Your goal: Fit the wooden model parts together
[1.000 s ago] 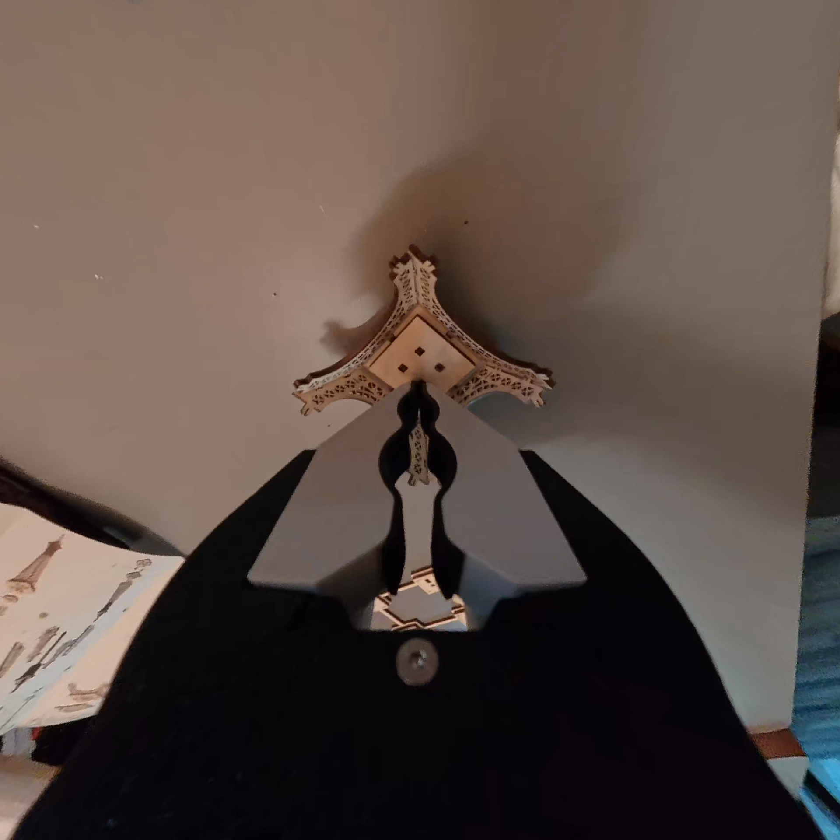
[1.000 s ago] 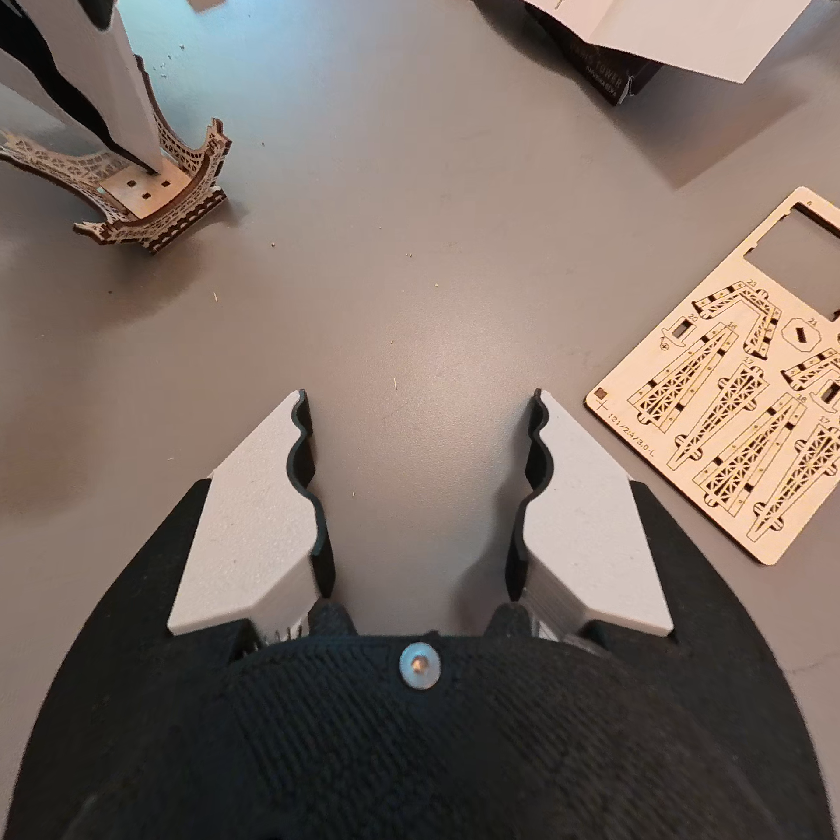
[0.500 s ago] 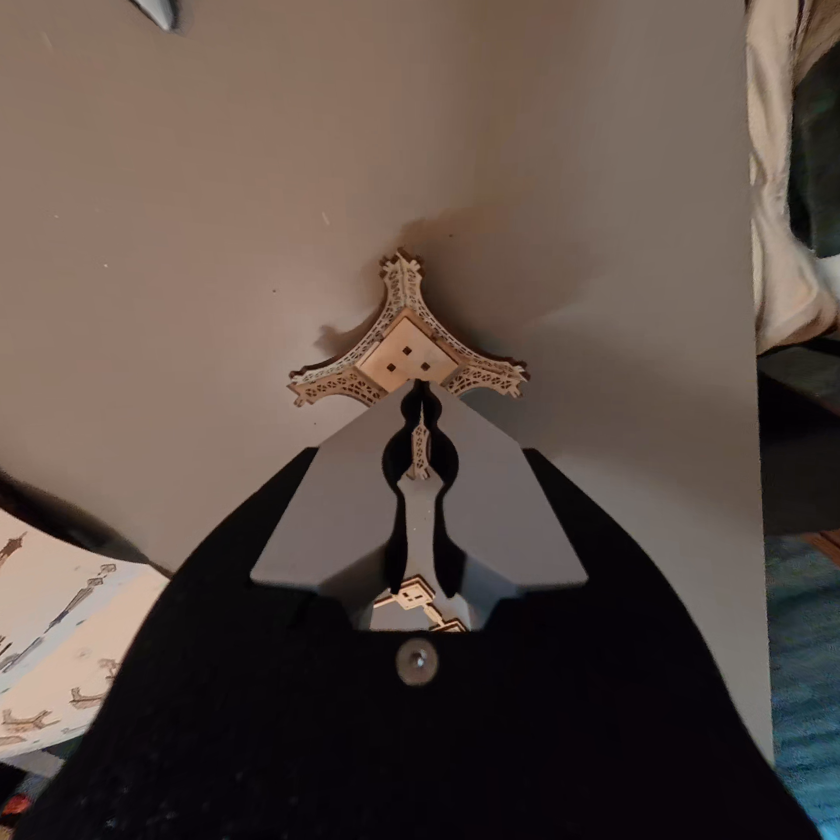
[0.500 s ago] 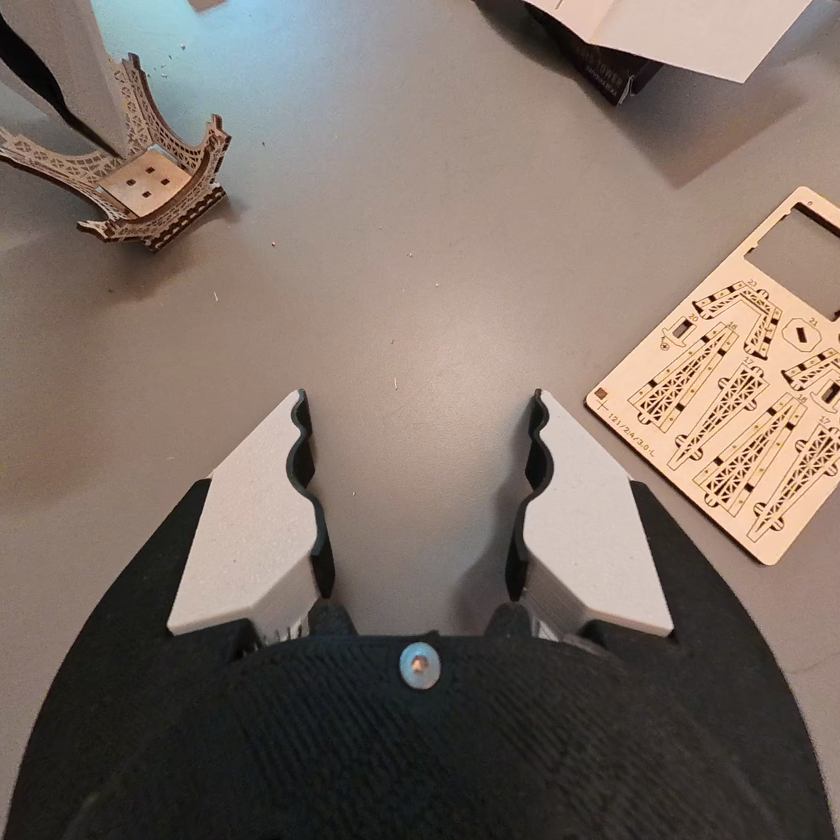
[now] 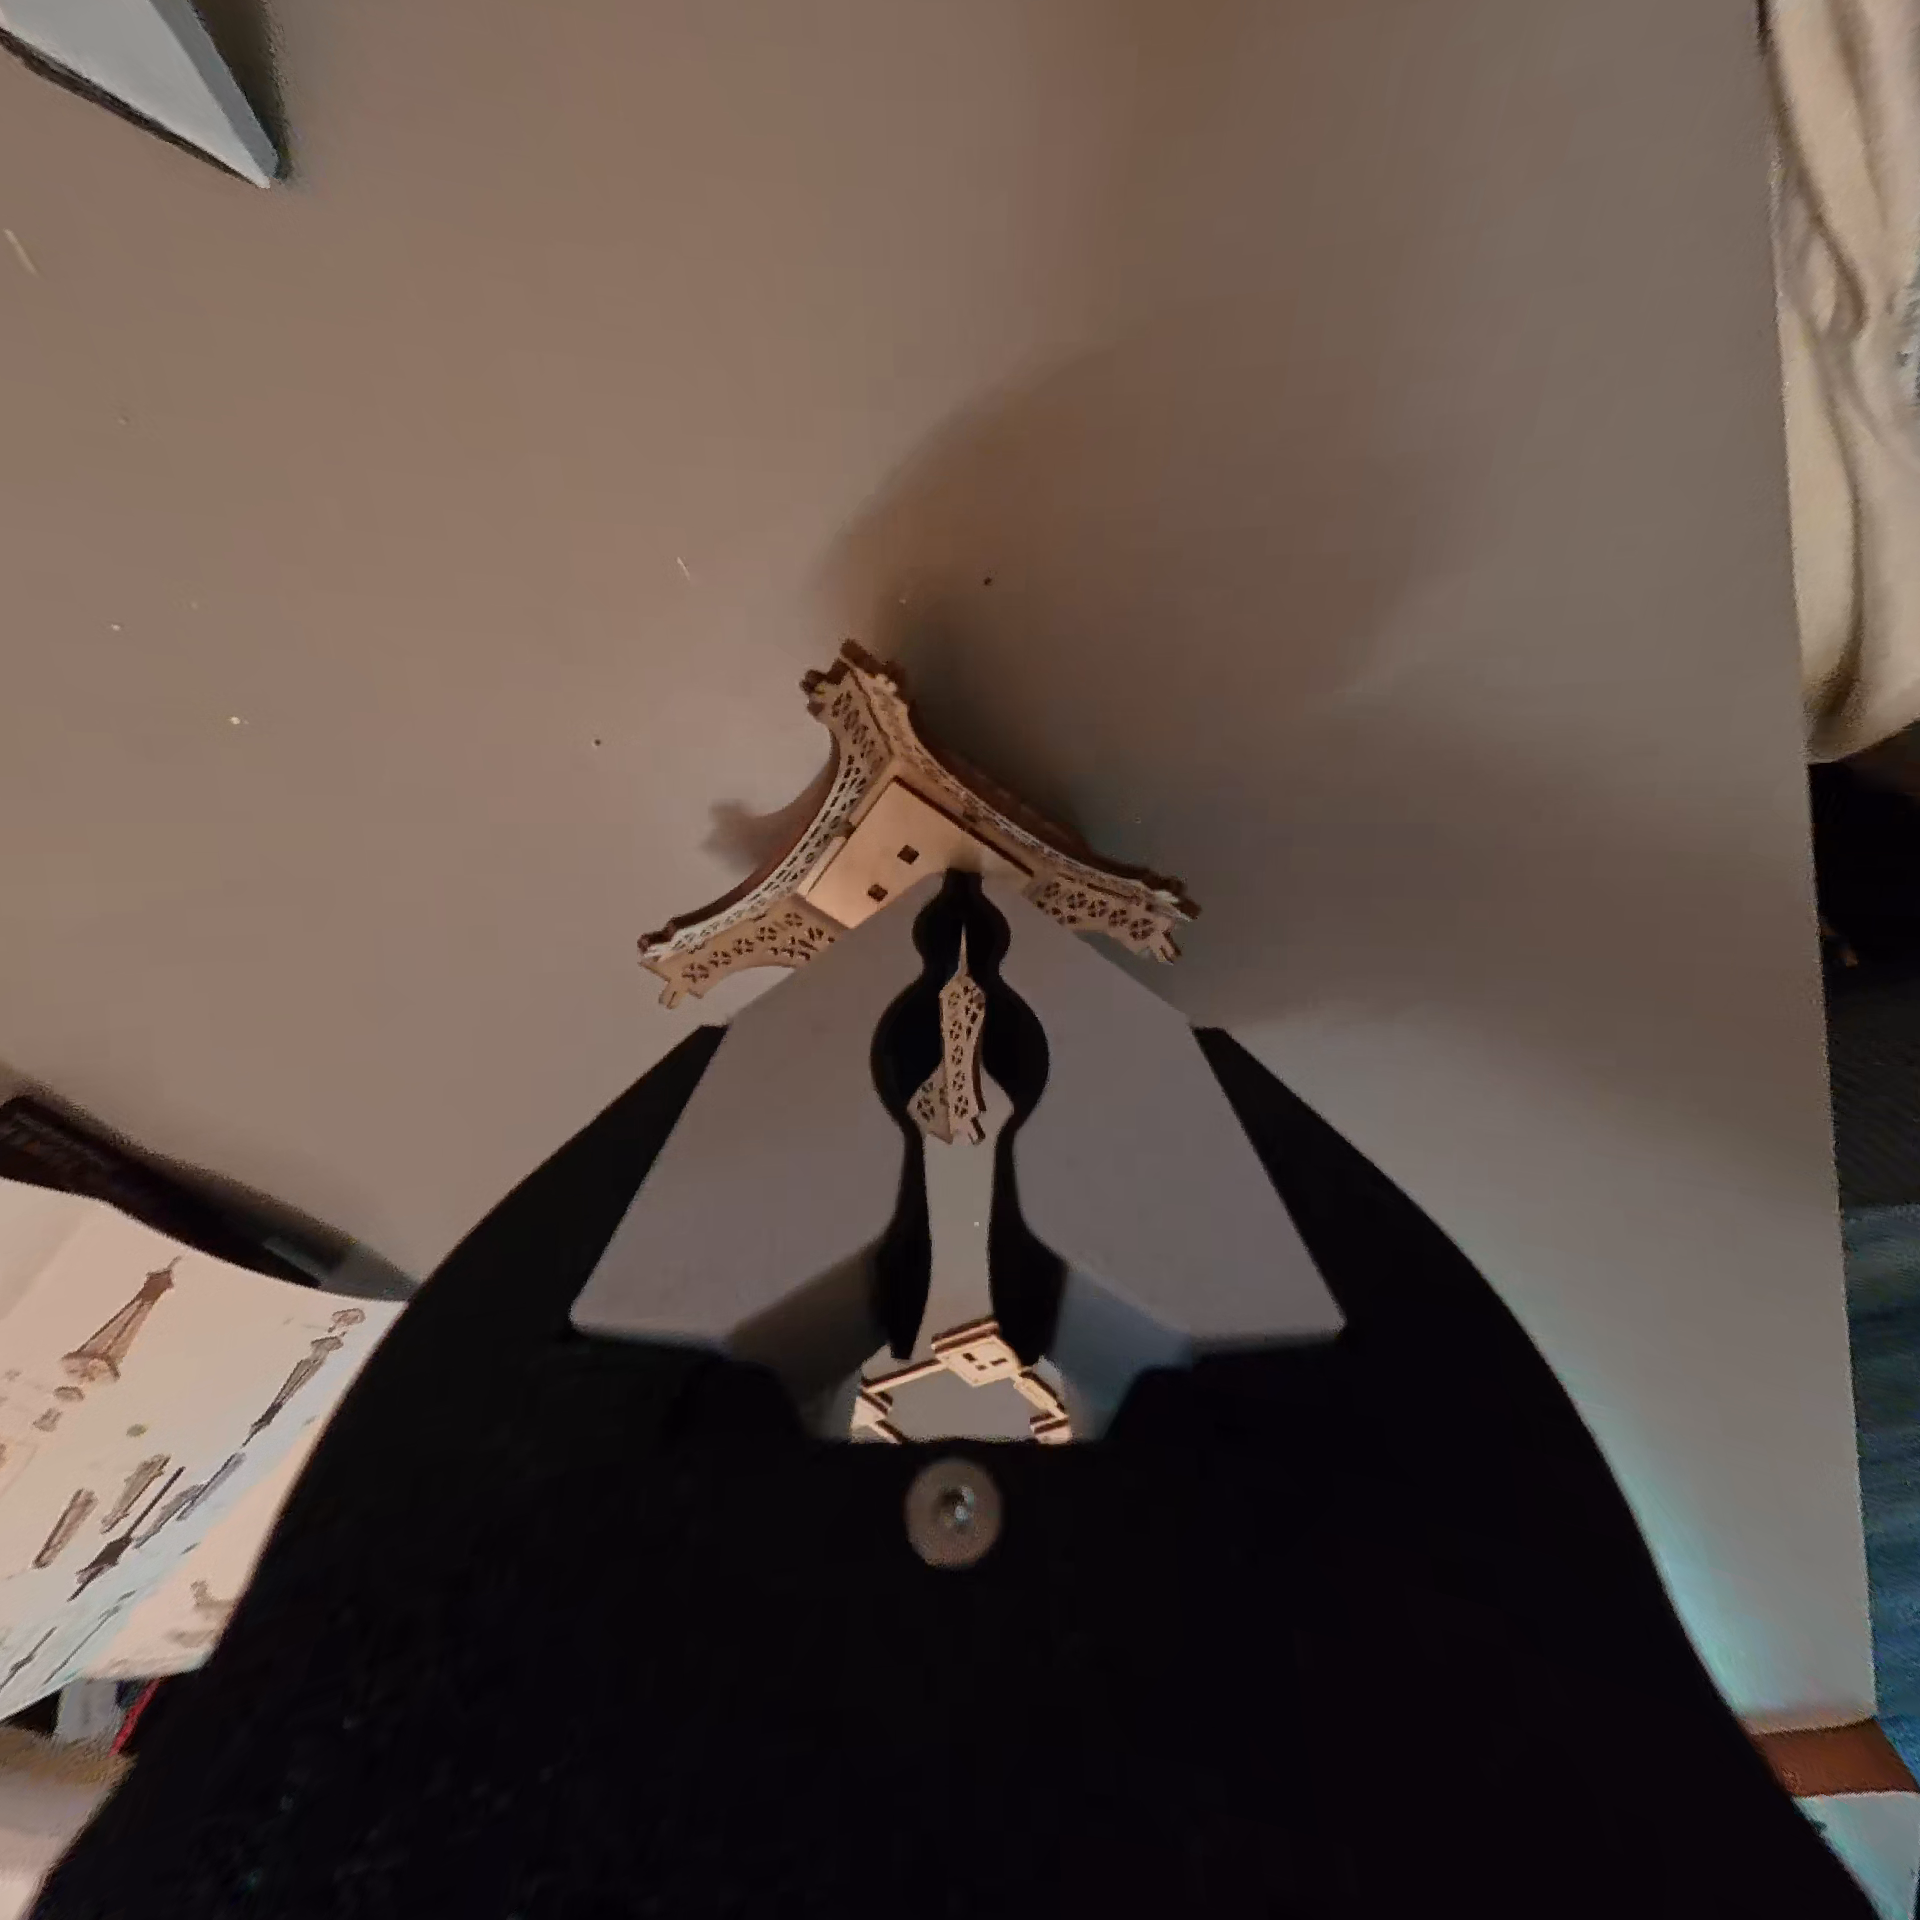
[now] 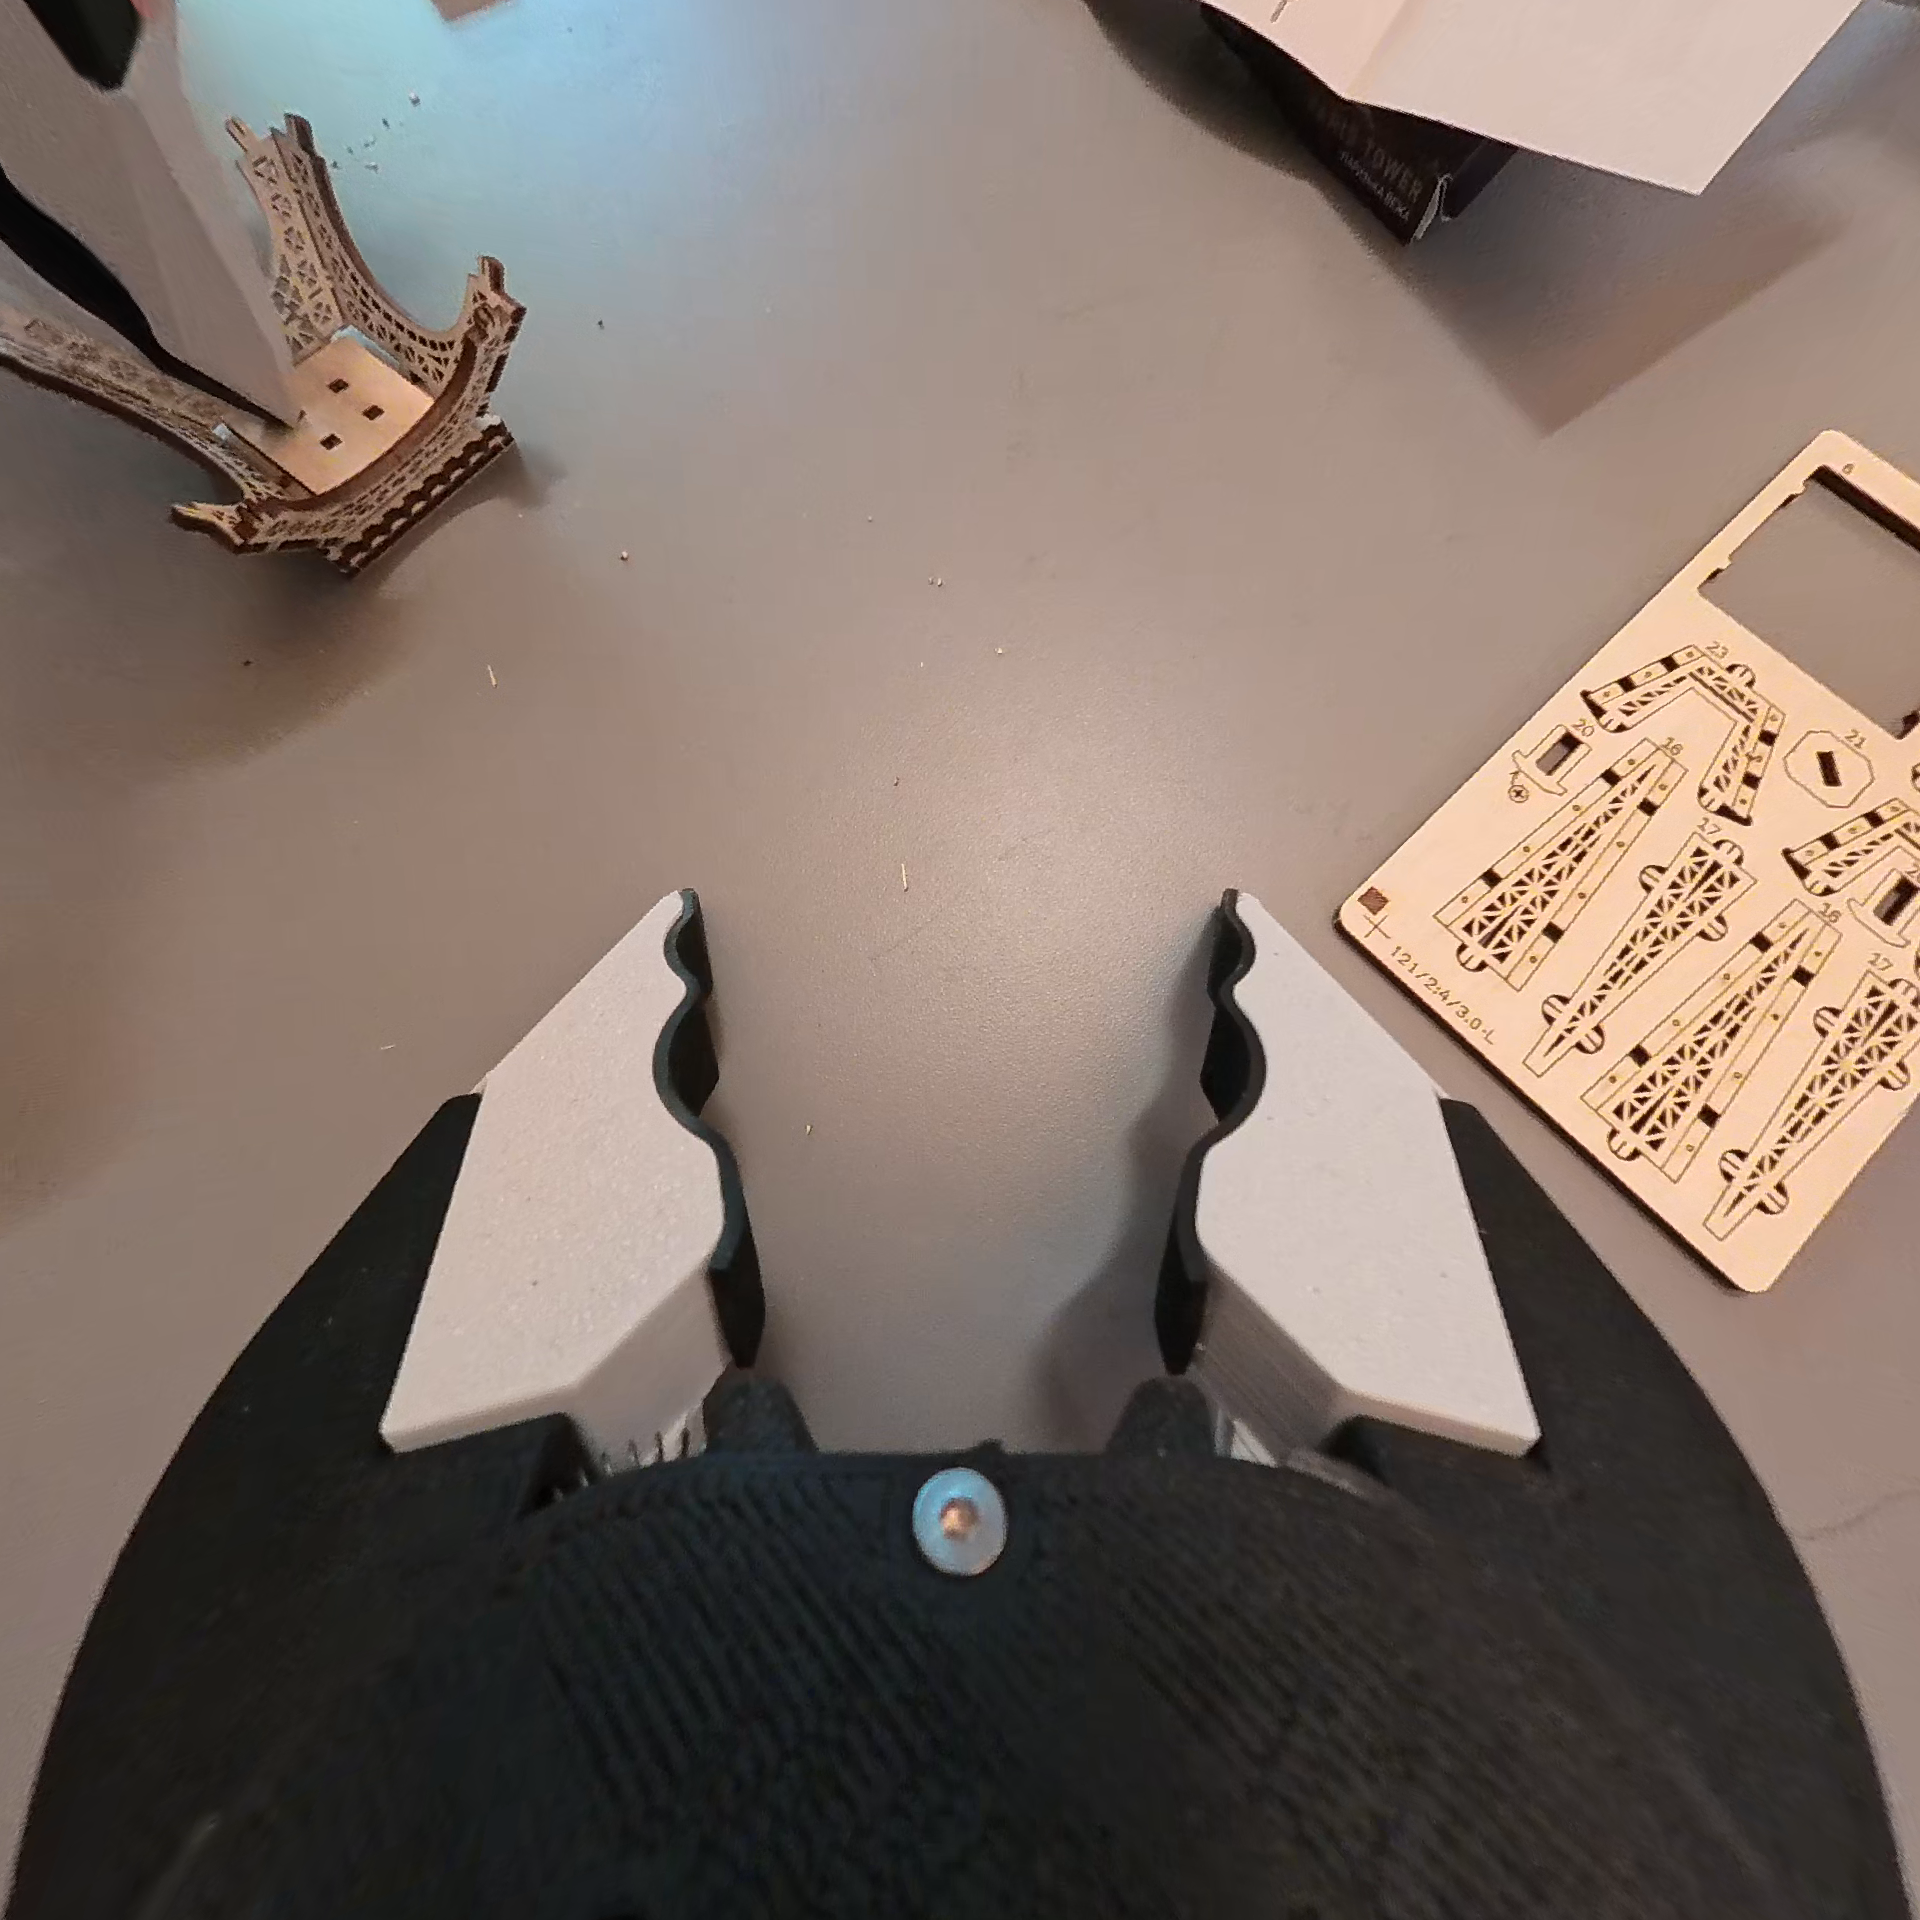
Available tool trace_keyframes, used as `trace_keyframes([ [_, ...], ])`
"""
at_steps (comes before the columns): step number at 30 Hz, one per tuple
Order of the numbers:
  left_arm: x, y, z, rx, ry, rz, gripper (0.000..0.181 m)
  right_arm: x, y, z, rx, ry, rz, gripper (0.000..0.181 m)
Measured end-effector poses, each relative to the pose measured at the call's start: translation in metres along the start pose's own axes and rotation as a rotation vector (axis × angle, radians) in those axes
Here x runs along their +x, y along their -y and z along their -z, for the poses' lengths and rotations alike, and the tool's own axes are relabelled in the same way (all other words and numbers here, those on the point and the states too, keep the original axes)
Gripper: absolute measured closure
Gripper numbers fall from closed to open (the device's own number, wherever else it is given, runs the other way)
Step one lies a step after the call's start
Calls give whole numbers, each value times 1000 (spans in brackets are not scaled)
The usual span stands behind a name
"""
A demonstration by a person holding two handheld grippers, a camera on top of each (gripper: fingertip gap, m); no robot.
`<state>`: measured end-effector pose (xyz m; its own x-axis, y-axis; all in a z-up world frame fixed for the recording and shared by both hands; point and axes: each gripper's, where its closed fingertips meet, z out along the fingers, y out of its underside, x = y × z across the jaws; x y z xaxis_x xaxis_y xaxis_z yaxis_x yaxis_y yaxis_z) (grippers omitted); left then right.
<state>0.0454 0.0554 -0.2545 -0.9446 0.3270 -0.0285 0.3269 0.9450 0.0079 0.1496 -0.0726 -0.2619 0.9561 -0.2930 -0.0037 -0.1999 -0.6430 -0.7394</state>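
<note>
A wooden four-legged tower base (image 5: 862, 852) with a square platform pierced by small square holes stands on the grey table. My left gripper (image 5: 961, 904) is shut on a small lattice tower part (image 5: 961, 1039), and its tip rests at the platform's near edge. In the right wrist view the base (image 6: 364, 416) is at the far left, with the left gripper (image 6: 197, 260) coming down onto it. My right gripper (image 6: 956, 914) is open and empty above bare table, well right of the base.
A wooden sheet of uncut parts (image 6: 1683, 935) lies right of the right gripper. A black box (image 6: 1382, 177) under white paper (image 6: 1558, 73) is at the back right. An instruction sheet (image 5: 125, 1455) lies at the left. The table edge (image 5: 1787, 831) runs along the right.
My left gripper has shifted and come down with its part onto the platform's edge, covering two of the holes. The base has barely moved. The right gripper has stayed still and open.
</note>
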Motion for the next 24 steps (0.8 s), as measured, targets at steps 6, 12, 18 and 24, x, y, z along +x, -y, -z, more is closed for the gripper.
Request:
trace_keyframes([
  [6, -1, 2, -1, -5, -2, -2, 181, 0, 0, 0, 0, 0, 0, 86],
  [12, -1, 3, -1, -20, -46, -3, 181, 0, 0, 0, 0, 0, 0, 86],
  [18, -1, 2, -1, 41, -48, 57, 181, 0, 0, 0, 0, 2, 2, 85],
  [24, 0, 0, 0, 59, -74, 72, 181, 0, 0, 0, 0, 4, 1, 85],
])
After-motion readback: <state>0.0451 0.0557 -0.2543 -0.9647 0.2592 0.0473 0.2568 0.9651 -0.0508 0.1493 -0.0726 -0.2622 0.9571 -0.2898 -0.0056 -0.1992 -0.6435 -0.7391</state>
